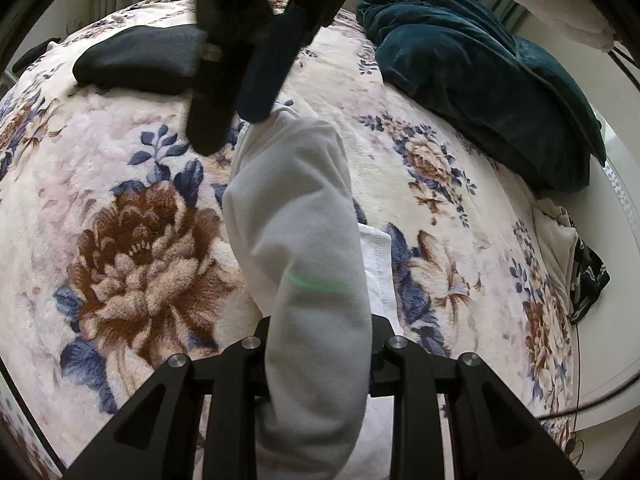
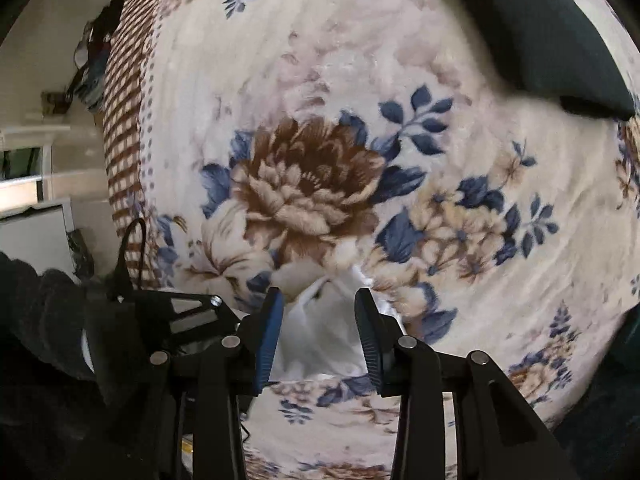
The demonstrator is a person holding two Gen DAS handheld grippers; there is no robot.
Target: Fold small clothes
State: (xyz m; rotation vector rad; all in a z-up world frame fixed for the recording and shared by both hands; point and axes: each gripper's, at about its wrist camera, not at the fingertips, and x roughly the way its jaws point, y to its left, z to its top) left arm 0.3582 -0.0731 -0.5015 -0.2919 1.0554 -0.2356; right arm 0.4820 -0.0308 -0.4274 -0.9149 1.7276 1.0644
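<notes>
A small white garment (image 1: 304, 216) lies on the floral fleece blanket (image 1: 140, 248). In the left wrist view it drapes up between my left gripper's (image 1: 318, 344) fingers and hides the pads; that gripper is shut on it. The right gripper (image 1: 236, 120) shows there from above, its dark fingers at the garment's far end. In the right wrist view my right gripper (image 2: 320, 300) is open, its blue-padded fingers (image 2: 270, 332) on either side of a bunched white end of the garment (image 2: 316, 332), not closed on it.
A folded dark grey garment (image 1: 140, 60) lies at the blanket's far left. A crumpled teal velvet piece (image 1: 480, 80) lies at the far right. More clothes (image 1: 572, 248) hang at the bed's right edge. White furniture (image 2: 32, 184) stands beyond the bed's edge.
</notes>
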